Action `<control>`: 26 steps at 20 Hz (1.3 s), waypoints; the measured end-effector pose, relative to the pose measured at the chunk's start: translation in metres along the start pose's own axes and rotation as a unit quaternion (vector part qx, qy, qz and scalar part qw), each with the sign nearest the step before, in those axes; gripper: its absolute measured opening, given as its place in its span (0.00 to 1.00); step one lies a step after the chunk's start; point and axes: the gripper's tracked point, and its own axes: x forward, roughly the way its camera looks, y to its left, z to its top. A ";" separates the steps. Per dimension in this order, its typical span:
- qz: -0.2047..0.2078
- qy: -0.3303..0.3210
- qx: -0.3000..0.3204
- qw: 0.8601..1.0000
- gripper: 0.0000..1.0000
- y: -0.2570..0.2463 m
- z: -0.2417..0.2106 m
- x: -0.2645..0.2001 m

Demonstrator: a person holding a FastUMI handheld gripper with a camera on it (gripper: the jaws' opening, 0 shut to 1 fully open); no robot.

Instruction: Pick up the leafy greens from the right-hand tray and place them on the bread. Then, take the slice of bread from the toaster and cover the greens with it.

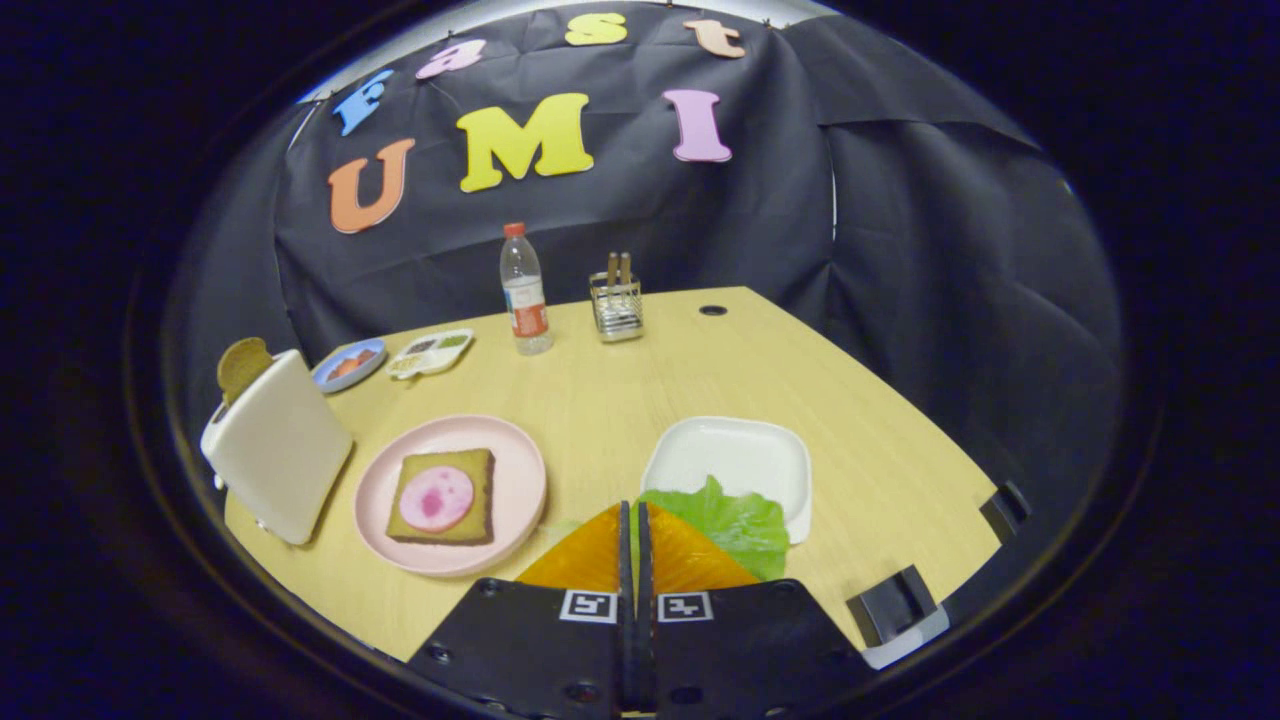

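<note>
table: we see pale wood grain, matt, smooth
wall: we see black cloth, matt, creased
toaster: cream, smooth, looks like plastic with a soft sheen
plate: pink, smooth, slightly glossy
tray: white, smooth, looks like plastic
greens: thin leaf, crinkled, veined
bread: rough, porous crust
bottle: clear glossy plastic, paper-like label
rack: shiny metal wire
gripper: we see its fingers pressed together on the leaf's near edge
</note>
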 end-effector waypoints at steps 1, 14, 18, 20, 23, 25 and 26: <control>0.005 0.000 0.003 1.000 0.00 0.007 0.004 0.000; -0.096 0.074 0.013 0.993 0.91 -0.036 -0.076 0.042; -0.082 0.066 0.057 0.993 0.60 -0.030 -0.082 0.047; -0.073 0.067 0.072 0.992 0.30 -0.032 -0.079 0.052; -0.062 0.068 0.079 0.993 0.01 -0.032 -0.078 0.045; -0.043 0.060 0.077 0.994 0.00 -0.024 -0.072 0.031; -0.036 0.057 0.071 0.995 0.00 -0.021 -0.068 0.024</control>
